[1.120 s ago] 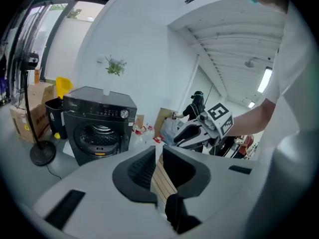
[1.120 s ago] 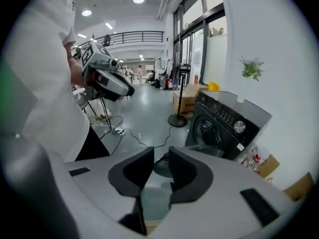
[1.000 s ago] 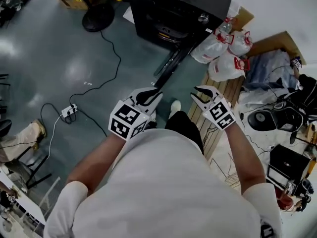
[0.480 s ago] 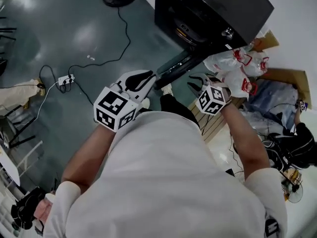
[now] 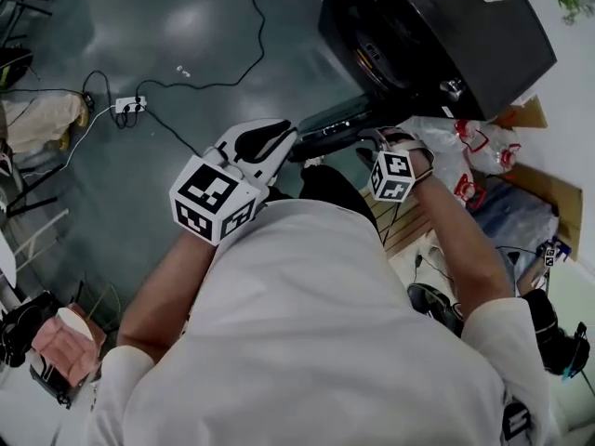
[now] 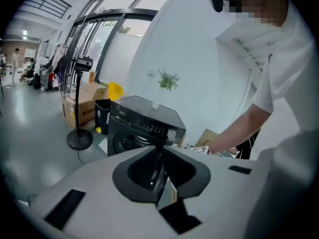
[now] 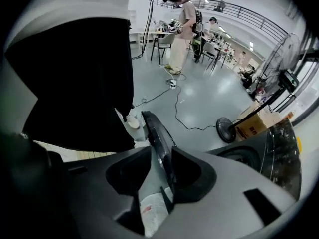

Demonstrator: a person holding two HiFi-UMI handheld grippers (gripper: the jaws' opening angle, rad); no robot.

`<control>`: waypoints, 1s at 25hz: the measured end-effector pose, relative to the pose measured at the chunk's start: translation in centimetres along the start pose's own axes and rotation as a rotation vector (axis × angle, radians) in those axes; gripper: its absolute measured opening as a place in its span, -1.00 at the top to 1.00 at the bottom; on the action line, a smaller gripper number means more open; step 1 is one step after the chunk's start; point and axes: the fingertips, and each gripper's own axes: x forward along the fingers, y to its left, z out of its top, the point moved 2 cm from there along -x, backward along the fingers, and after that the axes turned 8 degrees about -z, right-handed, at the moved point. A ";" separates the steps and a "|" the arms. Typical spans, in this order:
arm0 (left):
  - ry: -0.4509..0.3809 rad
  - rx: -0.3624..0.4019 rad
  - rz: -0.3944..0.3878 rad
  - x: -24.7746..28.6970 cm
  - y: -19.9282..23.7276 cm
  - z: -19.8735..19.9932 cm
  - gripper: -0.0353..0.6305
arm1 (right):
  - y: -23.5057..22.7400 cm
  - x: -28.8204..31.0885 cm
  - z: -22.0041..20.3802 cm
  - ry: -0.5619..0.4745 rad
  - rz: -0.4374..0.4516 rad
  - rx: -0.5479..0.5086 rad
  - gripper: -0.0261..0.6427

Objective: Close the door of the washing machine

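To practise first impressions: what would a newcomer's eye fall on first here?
The black washing machine at the top, its door swung open. The right gripper, its jaws just opened wider, straddles the door's edge; white bags lie beside the machine.

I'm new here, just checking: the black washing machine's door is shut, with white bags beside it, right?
No: the door stands open, swung out from the black washing machine, as the head view shows. White bags do lie beside it.
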 end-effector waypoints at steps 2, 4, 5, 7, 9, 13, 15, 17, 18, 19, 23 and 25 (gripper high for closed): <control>-0.002 -0.011 0.022 -0.1 0.1 -0.1 0.74 | 0.1 0.8 -0.1 0.002 0.019 -0.047 0.50; -0.004 -0.023 0.043 -0.1 0.2 -0.3 0.74 | 0.1 1.4 -0.3 0.001 0.030 -0.091 0.50; -0.006 -0.029 0.053 -0.1 0.2 -0.3 0.74 | 0.0 1.6 -0.3 -0.001 0.033 -0.111 0.50; -0.014 -0.041 0.072 -0.1 0.2 -0.3 0.73 | 0.0 2.0 -0.2 -0.008 0.042 -0.155 0.50; -0.019 -0.050 0.090 0.0 0.2 -0.3 0.74 | 0.2 2.3 -0.1 -0.014 0.063 -0.189 0.50; -0.030 -0.068 0.119 0.1 0.4 -0.2 0.74 | 0.6 2.7 -0.1 -0.023 0.101 -0.225 0.54; -0.036 -0.079 0.132 0.2 0.6 -0.2 0.73 | 0.5 2.7 -0.1 -0.033 0.103 -0.231 0.56; -0.043 -0.087 0.144 0.2 0.8 -0.3 0.74 | 0.4 2.9 0.0 -0.041 0.103 -0.218 0.57; -0.046 -0.090 0.149 0.2 0.8 -0.3 0.74 | 0.3 3.0 0.0 -0.045 0.103 -0.212 0.57; -0.049 -0.090 0.154 0.3 0.8 -0.3 0.74 | 0.2 3.1 0.1 -0.047 0.100 -0.209 0.58; -0.060 -0.083 0.170 0.6 0.5 0.1 0.74 | -0.5 3.2 0.3 -0.053 0.083 -0.185 0.58; -0.066 -0.081 0.177 0.8 0.4 0.3 0.74 | -1.1 3.5 0.4 -0.052 0.068 -0.167 0.59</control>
